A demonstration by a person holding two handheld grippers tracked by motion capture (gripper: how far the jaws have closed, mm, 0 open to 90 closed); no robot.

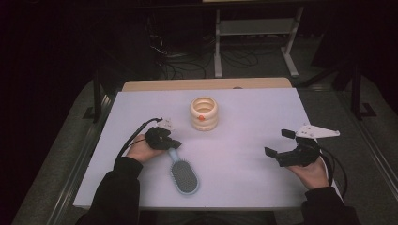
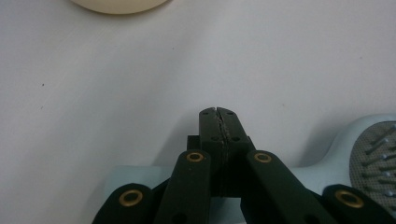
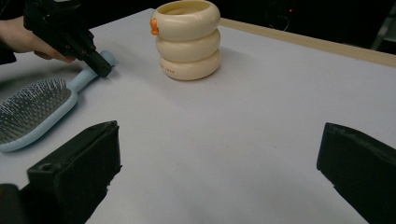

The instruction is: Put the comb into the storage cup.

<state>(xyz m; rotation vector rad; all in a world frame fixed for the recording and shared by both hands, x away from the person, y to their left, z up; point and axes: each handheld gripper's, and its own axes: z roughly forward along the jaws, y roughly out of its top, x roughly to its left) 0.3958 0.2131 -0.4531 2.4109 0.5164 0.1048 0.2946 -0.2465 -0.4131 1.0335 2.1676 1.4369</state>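
- The hairbrush [image 1: 182, 172] is lying flat on the white table [image 1: 244, 140], bristles up. Its long axis is running from the handle end, under the left gripper [image 1: 174, 142], to the oval head, which is pointing toward the person's edge of the table.
- In the left gripper view the handle [image 2: 317, 170] is passing just under and behind the jaw tips; the jaws are pressed together with nothing between the tips. Whether they are pinching the handle lower down, I cannot tell.
- The left hand [image 1: 141, 149] is clearly the nearer one to the brush.
- The cream ringed cup [image 1: 204, 113] is standing upright ahead of the left gripper, apart from the brush.
- The right gripper [image 1: 278, 145] is hovering well apart from the brush, jaws spread wide and empty.
- I judge that the handle is the natural place for a grip.
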